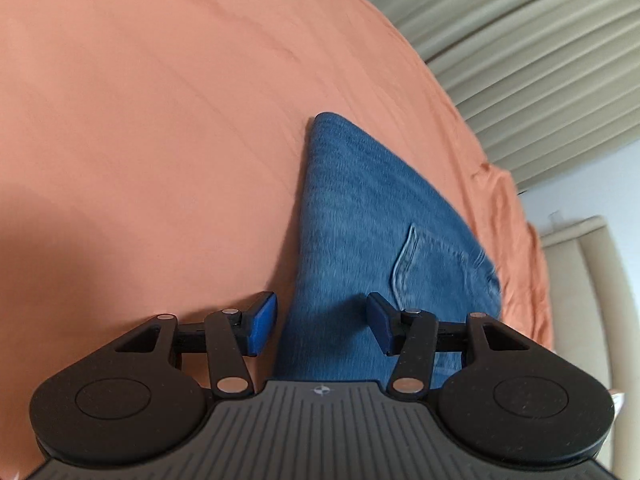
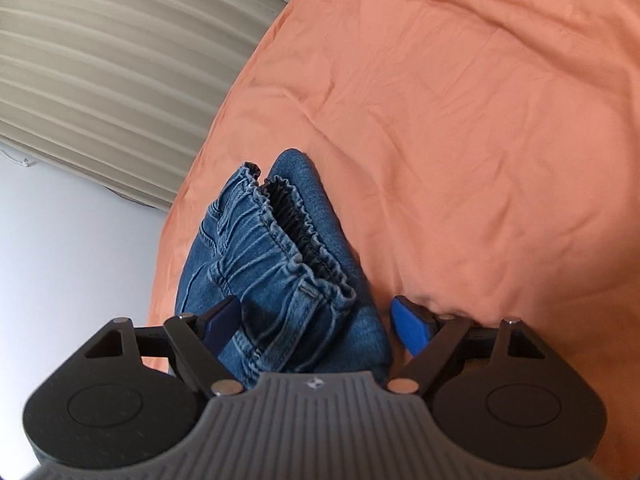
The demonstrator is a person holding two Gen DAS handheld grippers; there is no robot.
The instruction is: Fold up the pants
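**Folded jeans on an orange bed, both tongs spread above them**

Nearest, the left tongs [image 1: 322, 326] stand spread, their blue pads apart with nothing pinched; one pad [image 1: 262, 322] hangs over the bed sheet just beside the jeans, the other over the denim. The right tongs [image 2: 320, 328] are spread wide as well, pads clear of the cloth, one on each side of the near end of the jeans.

The jeans [image 1: 360, 220] lie folded into a compact bundle on the orange bed sheet [image 1: 160, 120]. Seen from the left tongs, the bundle narrows to a rounded corner at its far end, with a stitched back pocket [image 1: 406, 256] showing on top. Seen from the right tongs, the gathered elastic waistband [image 2: 288, 232] lies uppermost on the jeans, its dark inner side visible.

Beyond the jeans the sheet spreads out, lightly creased. Past the bed's edge nearest the jeans hang pale pleated curtains [image 2: 100, 60], and a cream padded headboard [image 1: 592, 280] stands farther off.
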